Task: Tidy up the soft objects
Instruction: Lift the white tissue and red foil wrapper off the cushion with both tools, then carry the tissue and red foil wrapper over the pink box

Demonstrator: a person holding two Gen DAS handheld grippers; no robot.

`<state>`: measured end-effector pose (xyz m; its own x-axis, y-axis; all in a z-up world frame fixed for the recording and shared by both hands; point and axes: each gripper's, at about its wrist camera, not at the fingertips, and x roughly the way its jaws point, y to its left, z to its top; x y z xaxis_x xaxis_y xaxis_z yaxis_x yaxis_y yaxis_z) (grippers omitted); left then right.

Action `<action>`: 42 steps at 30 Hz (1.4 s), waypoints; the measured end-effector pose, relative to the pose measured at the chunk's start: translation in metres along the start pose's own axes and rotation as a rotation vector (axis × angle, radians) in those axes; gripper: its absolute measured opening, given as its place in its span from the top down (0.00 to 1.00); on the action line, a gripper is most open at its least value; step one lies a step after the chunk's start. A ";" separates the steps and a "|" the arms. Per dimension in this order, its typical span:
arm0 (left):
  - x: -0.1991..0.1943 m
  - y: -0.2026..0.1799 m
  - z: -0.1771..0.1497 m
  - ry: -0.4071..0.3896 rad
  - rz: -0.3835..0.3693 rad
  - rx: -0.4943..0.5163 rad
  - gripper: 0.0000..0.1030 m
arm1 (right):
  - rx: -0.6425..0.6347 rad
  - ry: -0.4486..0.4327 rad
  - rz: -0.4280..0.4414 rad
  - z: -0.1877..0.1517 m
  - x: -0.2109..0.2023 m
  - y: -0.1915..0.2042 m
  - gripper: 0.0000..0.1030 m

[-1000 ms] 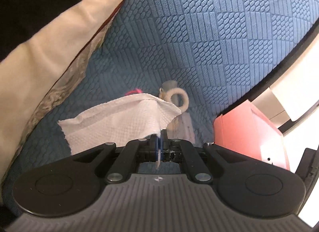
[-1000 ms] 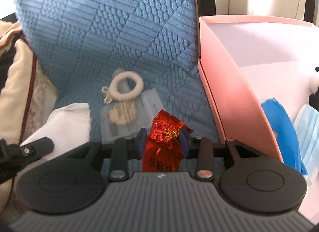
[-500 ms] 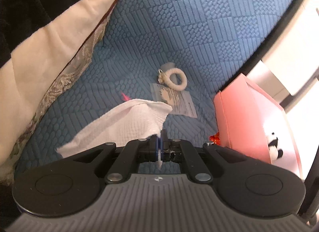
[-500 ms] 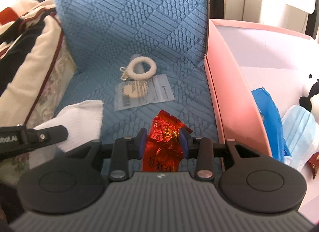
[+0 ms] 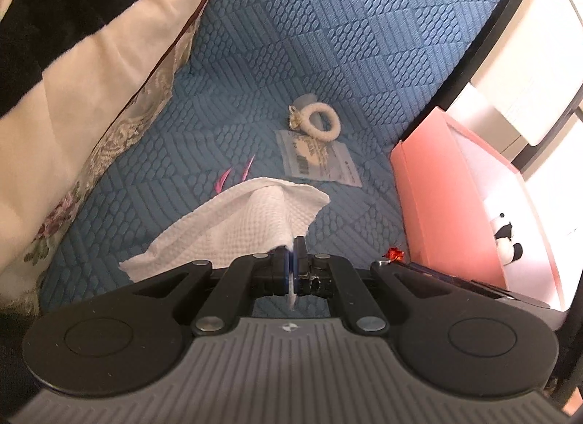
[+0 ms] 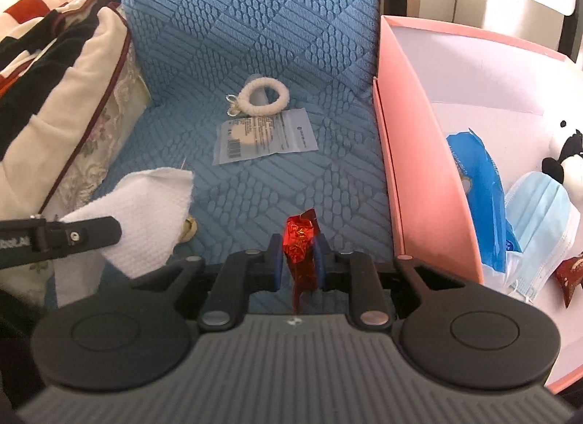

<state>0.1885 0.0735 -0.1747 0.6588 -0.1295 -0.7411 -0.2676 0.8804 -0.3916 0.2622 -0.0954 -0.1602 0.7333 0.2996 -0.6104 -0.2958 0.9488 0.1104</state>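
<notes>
1. Your left gripper [image 5: 291,254] is clenched on the edge of a white paper towel [image 5: 240,220], which drapes forward and to the left of the tips, lifted off the blue cushion [image 5: 328,59].
2. Your right gripper [image 6: 298,260] is grasping a red foil wrapper [image 6: 300,241], pinched upright between the blue pads, its crinkled top poking above them.
3. Judging by what you carry, this looks like the carry step: both pieces are picked up and not yet dropped. The pink box [image 6: 411,154] sits just to the right of your right gripper, its near wall close beside the tips.
4. Inside that box lie a blue packet [image 6: 477,183], a face mask [image 6: 539,212] and a panda plush [image 6: 564,154], so it is probably the collecting place.
5. The next move likely calls for swinging the right gripper over the wall before letting go; the foil is light and may cling to a pad.
6. Ahead of both grippers, well apart, a white hair tie [image 6: 264,96] and a clear sachet [image 6: 266,137] touch each other on the cushion, yet to be gathered.
</notes>
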 end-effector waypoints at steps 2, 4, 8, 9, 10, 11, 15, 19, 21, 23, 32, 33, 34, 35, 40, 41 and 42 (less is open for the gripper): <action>0.002 0.001 0.000 0.006 -0.002 -0.003 0.97 | -0.003 -0.003 0.015 -0.001 0.000 0.001 0.79; 0.003 0.000 -0.001 0.006 -0.003 0.003 0.97 | -0.023 -0.010 0.010 -0.002 0.000 0.003 0.79; 0.005 -0.001 -0.001 0.010 -0.002 0.007 0.98 | -0.039 -0.002 0.002 -0.001 0.005 0.006 0.76; 0.005 -0.001 -0.001 0.010 -0.002 0.006 0.97 | -0.044 0.014 -0.020 -0.002 0.009 0.006 0.75; 0.005 -0.001 0.000 0.010 -0.001 0.004 0.97 | -0.038 0.033 -0.031 -0.003 0.013 0.005 0.74; 0.005 -0.001 0.000 0.009 0.000 0.002 0.97 | -0.024 0.053 -0.030 -0.004 0.017 0.003 0.73; 0.007 0.000 0.001 0.008 0.004 -0.006 0.98 | 0.040 0.110 -0.006 -0.008 0.032 -0.004 0.72; 0.006 0.001 0.003 0.005 -0.003 -0.009 0.98 | 0.030 0.094 -0.017 -0.009 0.032 -0.002 0.77; 0.005 0.000 0.004 0.000 -0.007 -0.006 0.98 | 0.031 0.089 -0.013 -0.008 0.030 -0.002 0.77; 0.003 -0.003 0.006 0.002 0.001 0.000 0.98 | 0.025 0.073 -0.013 -0.005 0.023 -0.001 0.77; -0.021 -0.029 0.014 -0.023 -0.031 0.044 0.98 | 0.027 0.012 0.033 0.008 -0.025 -0.011 0.77; -0.024 -0.033 0.016 -0.028 -0.034 0.051 0.97 | 0.027 0.005 0.038 0.010 -0.030 -0.013 0.77; -0.027 -0.037 0.018 -0.034 -0.040 0.056 0.97 | 0.029 -0.006 0.039 0.014 -0.037 -0.015 0.77; -0.030 -0.040 0.020 -0.037 -0.046 0.059 0.97 | 0.028 -0.015 0.041 0.017 -0.042 -0.017 0.77; -0.047 -0.063 0.033 -0.065 -0.063 0.075 0.97 | 0.019 -0.068 0.048 0.034 -0.072 -0.027 0.77; -0.050 -0.067 0.034 -0.069 -0.064 0.078 0.97 | 0.019 -0.075 0.048 0.036 -0.077 -0.029 0.77; -0.053 -0.072 0.035 -0.075 -0.066 0.082 0.97 | 0.021 -0.081 0.052 0.039 -0.084 -0.032 0.77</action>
<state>0.1977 0.0330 -0.0881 0.7249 -0.1567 -0.6708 -0.1651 0.9059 -0.3900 0.2344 -0.1469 -0.0821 0.7646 0.3545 -0.5383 -0.3223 0.9335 0.1570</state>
